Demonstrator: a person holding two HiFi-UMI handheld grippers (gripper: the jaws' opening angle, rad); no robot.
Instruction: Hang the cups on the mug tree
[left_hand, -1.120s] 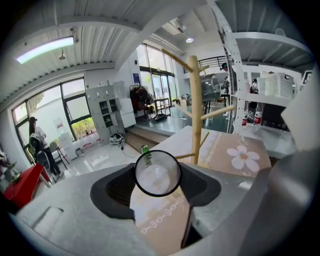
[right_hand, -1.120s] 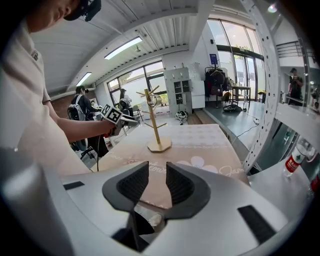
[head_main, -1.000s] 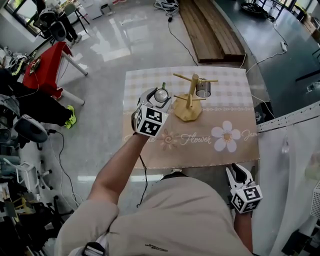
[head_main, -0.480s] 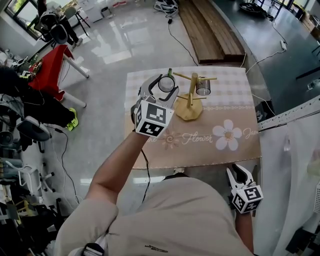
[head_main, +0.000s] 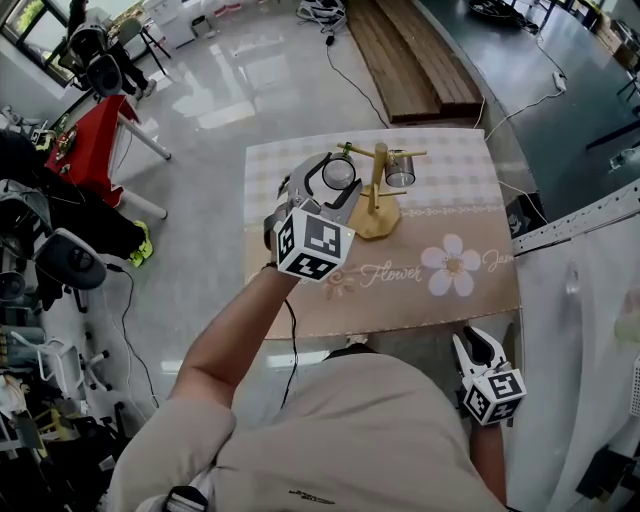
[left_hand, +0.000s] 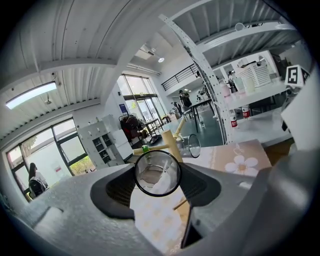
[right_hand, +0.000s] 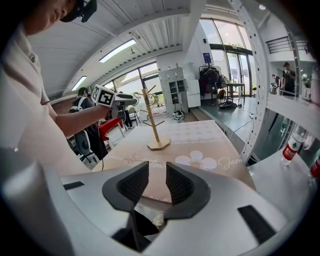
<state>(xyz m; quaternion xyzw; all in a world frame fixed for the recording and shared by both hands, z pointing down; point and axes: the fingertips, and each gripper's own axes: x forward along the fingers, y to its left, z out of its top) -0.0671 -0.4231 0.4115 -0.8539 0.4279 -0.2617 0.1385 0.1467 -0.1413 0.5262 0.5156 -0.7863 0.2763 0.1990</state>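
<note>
A wooden mug tree (head_main: 377, 190) stands on the far middle of the table. One clear glass cup (head_main: 401, 170) hangs from a right-hand peg. My left gripper (head_main: 335, 182) is shut on a second clear glass cup (head_main: 338, 174), held in the air just left of the tree's post, close to a left peg. In the left gripper view this cup (left_hand: 157, 172) sits between the jaws, with the post (left_hand: 172, 145) and the hung cup (left_hand: 193, 145) right behind it. My right gripper (head_main: 478, 346) hangs low beyond the table's near right corner, jaws a little apart and empty.
The table wears a beige cloth (head_main: 450, 275) with flower print and a chequered far strip. A red table (head_main: 85, 145), chairs and cables stand on the floor at left. White shelving (head_main: 575, 235) runs close along the table's right side.
My left gripper has lifted the cup and carried it up and rightward, from beside the tree's base to its left pegs. The right gripper has stayed still.
</note>
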